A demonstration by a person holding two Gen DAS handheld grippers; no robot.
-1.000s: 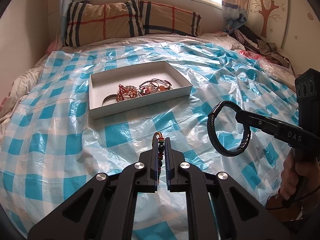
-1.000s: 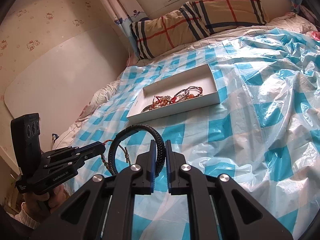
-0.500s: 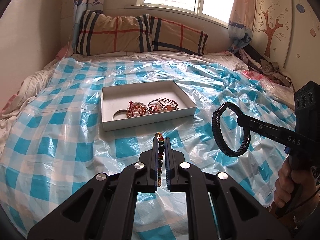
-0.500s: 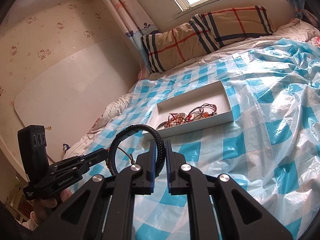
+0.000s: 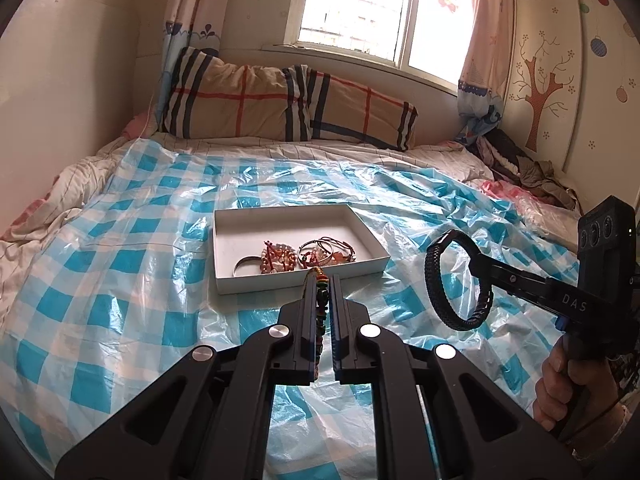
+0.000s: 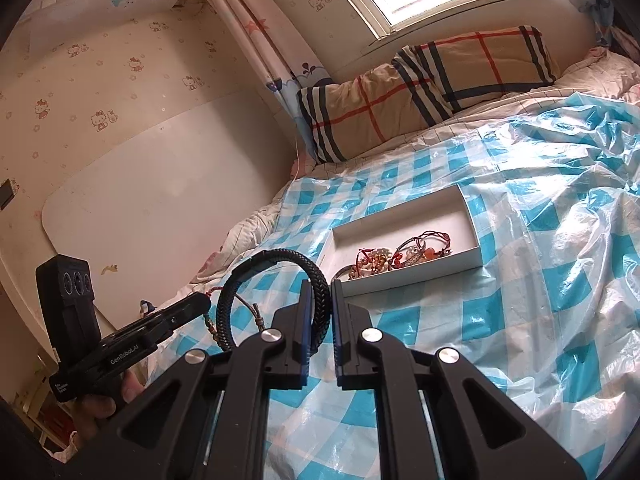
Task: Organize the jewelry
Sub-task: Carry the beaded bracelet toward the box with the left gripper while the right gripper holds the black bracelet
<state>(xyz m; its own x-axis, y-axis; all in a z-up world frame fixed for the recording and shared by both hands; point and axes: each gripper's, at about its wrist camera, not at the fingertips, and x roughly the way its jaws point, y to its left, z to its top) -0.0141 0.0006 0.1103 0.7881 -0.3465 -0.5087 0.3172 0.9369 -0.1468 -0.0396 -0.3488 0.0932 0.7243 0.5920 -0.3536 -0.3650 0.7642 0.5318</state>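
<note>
Left tongs clamped a beaded bracelet; right tongs clamped a black braided bracelet. Each was best carried over the white box at twelve o'clock and released low inside.

Before me, a bed covered by a crinkled blue-and-white checked plastic sheet fills the lower frame. Two tan plaid pillows lean at upper centre beneath a bright window. A tree decal marks the upper right wall, with heaped clothes below it
</note>
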